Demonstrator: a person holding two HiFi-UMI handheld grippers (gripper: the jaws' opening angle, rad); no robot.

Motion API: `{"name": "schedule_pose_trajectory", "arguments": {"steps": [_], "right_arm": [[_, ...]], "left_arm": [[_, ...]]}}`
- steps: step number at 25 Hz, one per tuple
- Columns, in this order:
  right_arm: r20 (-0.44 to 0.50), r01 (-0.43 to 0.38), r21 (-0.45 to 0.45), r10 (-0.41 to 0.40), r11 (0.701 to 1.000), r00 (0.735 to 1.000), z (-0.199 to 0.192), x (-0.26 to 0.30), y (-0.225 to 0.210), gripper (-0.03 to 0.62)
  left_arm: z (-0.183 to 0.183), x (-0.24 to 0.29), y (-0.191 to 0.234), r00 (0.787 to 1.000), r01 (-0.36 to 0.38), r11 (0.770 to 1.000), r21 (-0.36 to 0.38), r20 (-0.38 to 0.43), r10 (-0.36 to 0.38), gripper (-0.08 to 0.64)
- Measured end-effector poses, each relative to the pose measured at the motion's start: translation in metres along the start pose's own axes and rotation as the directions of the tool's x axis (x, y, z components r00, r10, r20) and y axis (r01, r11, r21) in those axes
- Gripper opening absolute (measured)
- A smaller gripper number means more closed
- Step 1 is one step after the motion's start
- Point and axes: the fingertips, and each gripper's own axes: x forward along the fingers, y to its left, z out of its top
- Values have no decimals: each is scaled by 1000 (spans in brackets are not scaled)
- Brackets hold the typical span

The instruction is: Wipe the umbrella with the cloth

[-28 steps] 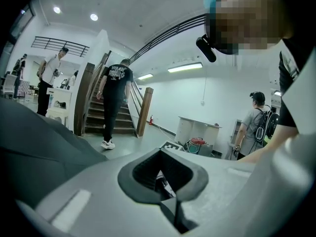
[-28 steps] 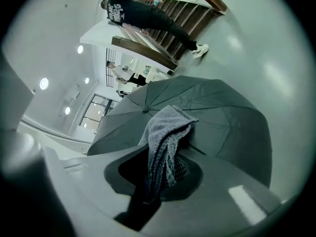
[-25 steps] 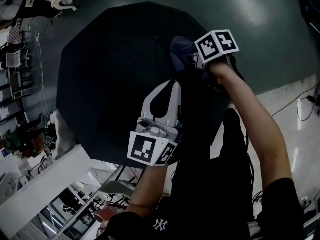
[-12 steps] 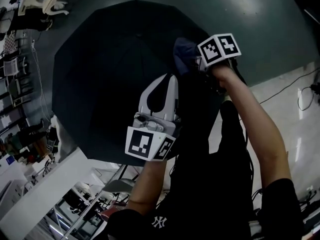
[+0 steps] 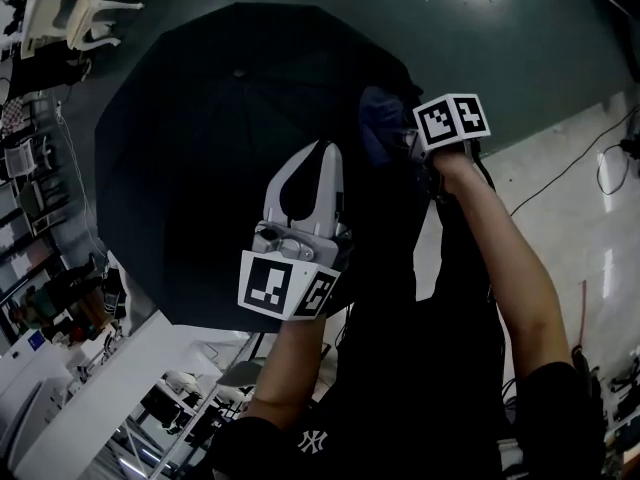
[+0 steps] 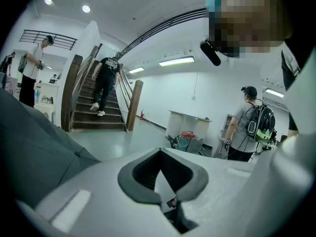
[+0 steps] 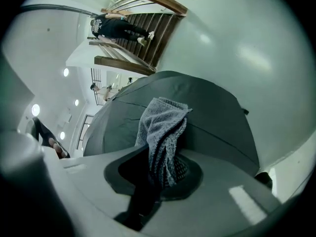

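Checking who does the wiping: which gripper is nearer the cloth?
Right. The right gripper has its jaws shut on the cloth, over the umbrella; the left gripper, jaws together and empty, is apart from it.

The umbrella (image 5: 190,158) canopy is dark woven fabric, matt and smooth, taut between its ribs. The cloth (image 7: 163,127) is grey terry, rough and nubby. The left claw (image 6: 159,154) and right claw (image 7: 159,171) are smooth pale grey plastic with a faint sheen, lined with matt dark pads (image 6: 132,184). The floor (image 5: 520,28) is glossy and mirrors the lights.
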Motion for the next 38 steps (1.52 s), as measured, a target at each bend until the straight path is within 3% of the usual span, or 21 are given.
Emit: {"name": "schedule_pose_trajectory", "arguments": {"steps": [12,23,38], "right_arm": [[63,-33,95,27,995,998,-43,-19,-54,83],[71,6,152,-17,988,997,-96,-27,-115,83],[54,68,233,-83,970,995,-140,-23,-173,83]], "left_arm": [[-31,28,-38,997,58,998,26,-44,-57,0],[-68,44,-71,991,105,994,33,-82,-102,0],[-95,51,-87,984,136,990,40,-125,-130,0]]}}
